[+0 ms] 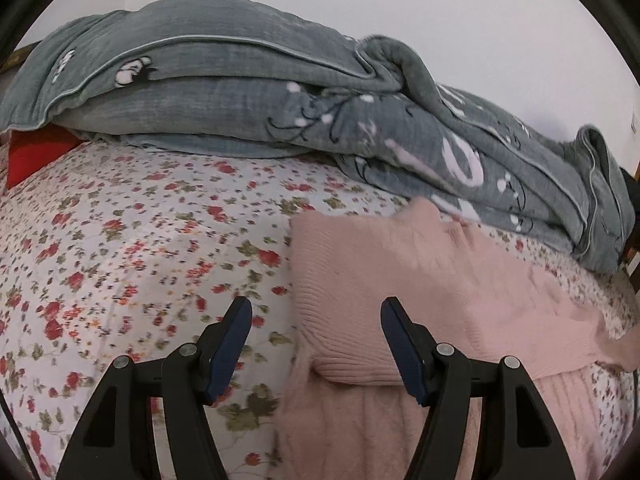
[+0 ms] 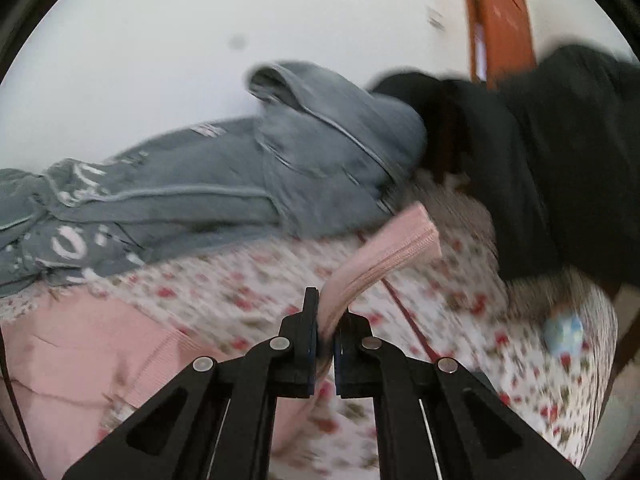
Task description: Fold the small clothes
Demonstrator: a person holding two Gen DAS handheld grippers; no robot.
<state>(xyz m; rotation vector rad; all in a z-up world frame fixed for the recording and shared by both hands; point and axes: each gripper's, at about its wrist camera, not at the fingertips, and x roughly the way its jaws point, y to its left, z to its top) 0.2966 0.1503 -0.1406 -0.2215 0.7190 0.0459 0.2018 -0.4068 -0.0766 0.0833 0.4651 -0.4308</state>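
A pink knit sweater (image 1: 420,280) lies on the floral bedsheet (image 1: 140,248), partly folded, with a ribbed edge turned over near me. My left gripper (image 1: 316,320) is open and empty, its jaws spread just above the sweater's left edge. In the right wrist view, my right gripper (image 2: 326,320) is shut on a ribbed cuff (image 2: 384,256) of the pink sweater, which sticks up and away between the jaws. The sweater's body (image 2: 80,344) lies lower left on the sheet (image 2: 248,288).
A grey-blue folded quilt (image 1: 240,92) is heaped along the back of the bed by the white wall, also in the right view (image 2: 200,188). A red item (image 1: 36,152) lies at far left. A black garment (image 2: 560,152) hangs over a wooden chair (image 2: 500,12) at right.
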